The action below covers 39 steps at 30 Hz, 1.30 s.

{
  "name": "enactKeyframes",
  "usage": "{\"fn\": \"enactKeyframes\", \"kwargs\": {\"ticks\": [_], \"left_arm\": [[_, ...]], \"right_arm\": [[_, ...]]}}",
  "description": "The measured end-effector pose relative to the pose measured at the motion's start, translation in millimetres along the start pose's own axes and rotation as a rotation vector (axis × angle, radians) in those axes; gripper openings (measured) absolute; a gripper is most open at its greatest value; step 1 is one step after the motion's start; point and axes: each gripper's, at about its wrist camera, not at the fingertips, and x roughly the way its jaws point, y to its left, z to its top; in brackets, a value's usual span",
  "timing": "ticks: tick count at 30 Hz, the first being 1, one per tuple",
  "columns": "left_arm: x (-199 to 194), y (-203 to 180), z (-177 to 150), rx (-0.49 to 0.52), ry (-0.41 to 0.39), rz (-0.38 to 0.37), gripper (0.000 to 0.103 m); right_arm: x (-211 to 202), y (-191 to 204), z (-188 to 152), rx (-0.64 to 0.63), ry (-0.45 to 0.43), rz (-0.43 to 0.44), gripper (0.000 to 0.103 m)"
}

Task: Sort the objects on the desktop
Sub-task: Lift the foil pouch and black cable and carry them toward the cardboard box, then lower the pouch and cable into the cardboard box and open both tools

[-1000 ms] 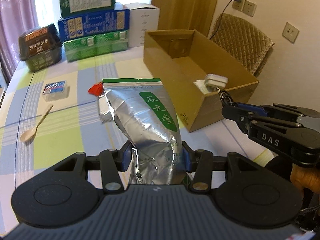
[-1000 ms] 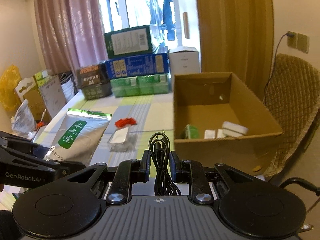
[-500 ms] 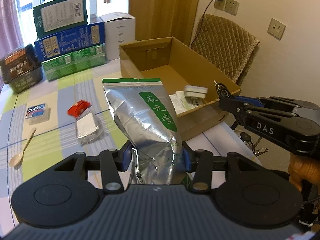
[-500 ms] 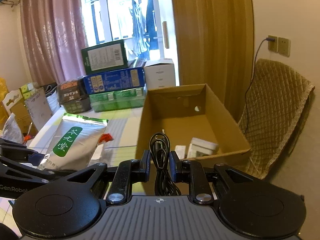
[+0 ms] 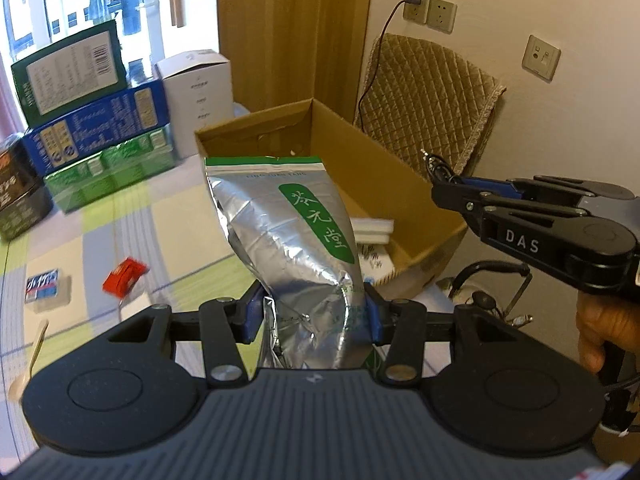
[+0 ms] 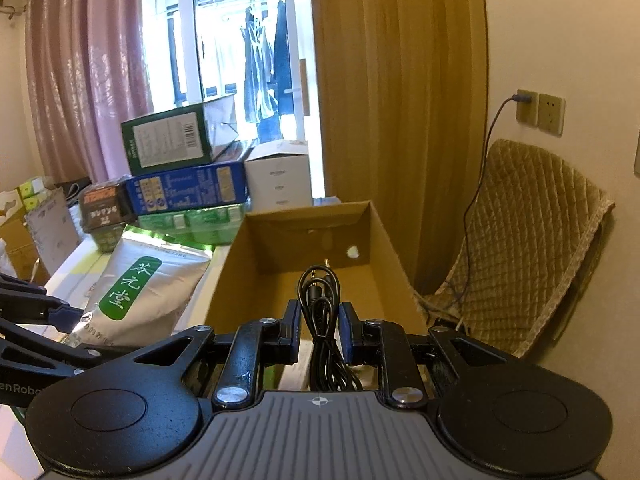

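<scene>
Over the near edge of the box (image 5: 404, 184), both hands were loaded. The left gripper (image 5: 314, 314) had its fingers clamped on the bottom of the foil pouch (image 5: 288, 232), which stood up in the air beside the box's left wall. The right gripper (image 6: 319, 330) pinched a coiled black cable (image 6: 320, 292) between narrow fingers, just above the box's near rim, pointing into it. Inside lay at least one white item (image 5: 374, 230); the rest was hard to make out. By my reckoning the sort was partway: on the desk (image 5: 168, 248) a red packet (image 5: 124, 276), a small blue-labelled pack (image 5: 43, 286) and a spoon (image 5: 30, 360) all waited, and neither held item was in yet.
</scene>
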Motion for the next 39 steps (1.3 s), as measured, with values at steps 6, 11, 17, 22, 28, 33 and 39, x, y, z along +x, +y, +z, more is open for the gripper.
{"fn": "enactKeyframes", "kwargs": {"ticks": [6,11,17,22,28,33,39], "left_arm": [[25.0,-2.6,31.1,-0.003,-0.01,-0.019,0.043],[44.0,-1.0,51.8,0.001,-0.018,-0.022,0.043],[69.9,5.1,63.6,-0.021,-0.01,-0.026,0.044],[89.9,12.4,64.6,-0.057,-0.005,-0.039,0.044],[100.4,26.2,63.4,-0.122,-0.031,-0.047,0.051],[92.8,35.3,57.1,-0.128,-0.044,-0.028,0.051],[81.1,43.8,46.9,-0.141,-0.048,-0.007,0.051]], "right_arm": [[23.4,-14.9,15.2,0.003,0.01,0.0,0.016],[41.7,-22.4,25.8,0.003,0.012,-0.001,0.016],[65.5,-29.7,30.0,0.012,0.029,-0.001,0.016],[80.8,-32.1,29.6,0.021,0.039,-0.003,0.016],[92.4,-31.1,27.7,0.023,0.053,0.0,0.016],[95.0,-28.9,24.5,0.025,0.063,0.007,0.016],[95.7,-22.2,24.5,0.033,0.067,0.025,0.016]]}}
